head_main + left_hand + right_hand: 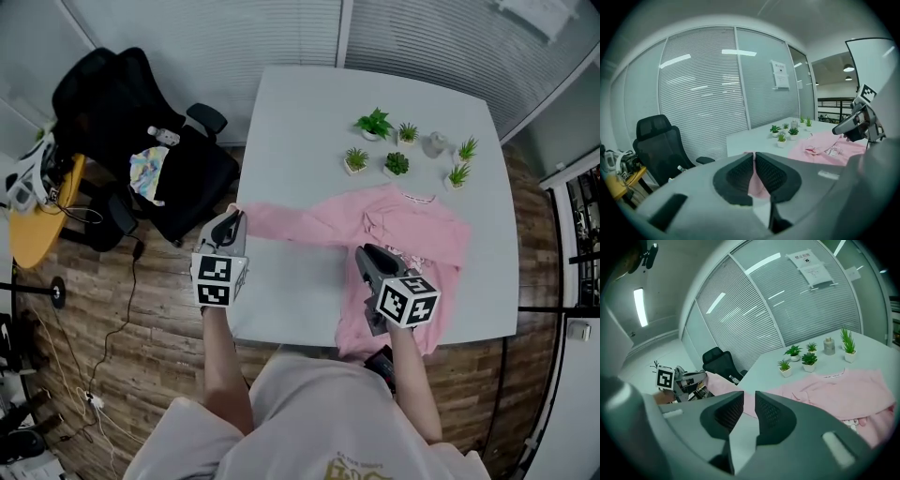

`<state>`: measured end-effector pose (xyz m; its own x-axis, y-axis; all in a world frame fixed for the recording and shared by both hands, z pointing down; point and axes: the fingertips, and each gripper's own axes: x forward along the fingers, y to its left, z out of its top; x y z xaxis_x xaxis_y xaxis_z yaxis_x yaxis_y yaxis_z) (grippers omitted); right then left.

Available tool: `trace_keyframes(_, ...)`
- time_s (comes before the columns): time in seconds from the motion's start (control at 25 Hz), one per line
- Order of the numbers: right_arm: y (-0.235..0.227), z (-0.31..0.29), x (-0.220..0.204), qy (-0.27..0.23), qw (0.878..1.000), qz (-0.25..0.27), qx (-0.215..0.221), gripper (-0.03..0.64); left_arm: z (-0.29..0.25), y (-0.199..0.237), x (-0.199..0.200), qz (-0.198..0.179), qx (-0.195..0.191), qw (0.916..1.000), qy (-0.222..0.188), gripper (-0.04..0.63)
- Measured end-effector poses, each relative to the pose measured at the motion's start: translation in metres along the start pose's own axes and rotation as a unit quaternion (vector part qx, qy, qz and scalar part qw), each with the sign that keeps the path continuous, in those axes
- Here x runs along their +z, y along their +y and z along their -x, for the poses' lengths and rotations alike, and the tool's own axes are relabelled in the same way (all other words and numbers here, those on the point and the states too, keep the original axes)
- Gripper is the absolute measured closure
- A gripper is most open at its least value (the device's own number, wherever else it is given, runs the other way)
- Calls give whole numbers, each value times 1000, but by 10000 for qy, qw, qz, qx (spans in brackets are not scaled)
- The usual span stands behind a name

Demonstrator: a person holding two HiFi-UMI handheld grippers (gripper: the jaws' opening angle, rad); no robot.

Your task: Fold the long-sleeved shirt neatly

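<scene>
Head view: the left tool [228,225] sits at the near left edge of the surface [309,122], pressed together on the end of the sleeve [281,223], which runs out straight from it to the right. Holding the cuff there probably serves to carry the sleeve across the body for the first fold. The shirt [403,225] lies flat ahead of and under the right tool [367,251], its hem hanging over the near edge. The right tool hovers over the shirt's left side with nothing in it, likely placed to pin or take the cloth at the fold line. Five small plants [375,123] stand well beyond both tools, just past the collar, so a fold pushed far forward could knock them. A chair [122,112] stands off the surface, to the left of the left tool

Left gripper view: pink cloth [756,186] shows pinched in the narrow slit of the jaws. The rest of the shirt [825,147] spreads ahead and to the right, with the right tool [855,124] above it

Right gripper view: the jaws of the right tool [749,401] stand slightly spread, only bare surface showing in the gap. The shirt [843,394] lies ahead to the right, the left tool [696,379] off to the left
</scene>
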<state>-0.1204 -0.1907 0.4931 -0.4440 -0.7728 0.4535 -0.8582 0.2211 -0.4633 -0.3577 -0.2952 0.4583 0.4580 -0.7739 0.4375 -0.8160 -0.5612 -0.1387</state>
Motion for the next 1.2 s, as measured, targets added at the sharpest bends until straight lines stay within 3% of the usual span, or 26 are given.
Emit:
trace_keyframes(0.2,-7,11,6,-144,9999,-61,-45,534,4,-14,20,-215,-33,9998,-51,574)
trace_keyframes(0.36,-13,21,8,-235,9996,-154,-47,534,8,-21,39,-156,-14,9996,-227,574)
trace_keyframes(0.68,-33,46,13,-406,9985,-300,-220,532,1,-62,72,-443,-284,9981,-315,574)
trace_keyframes(1.2,-58,80,28,-734,9950,-591,-342,523,-12,-119,98,-570,-738,9949,-372,574)
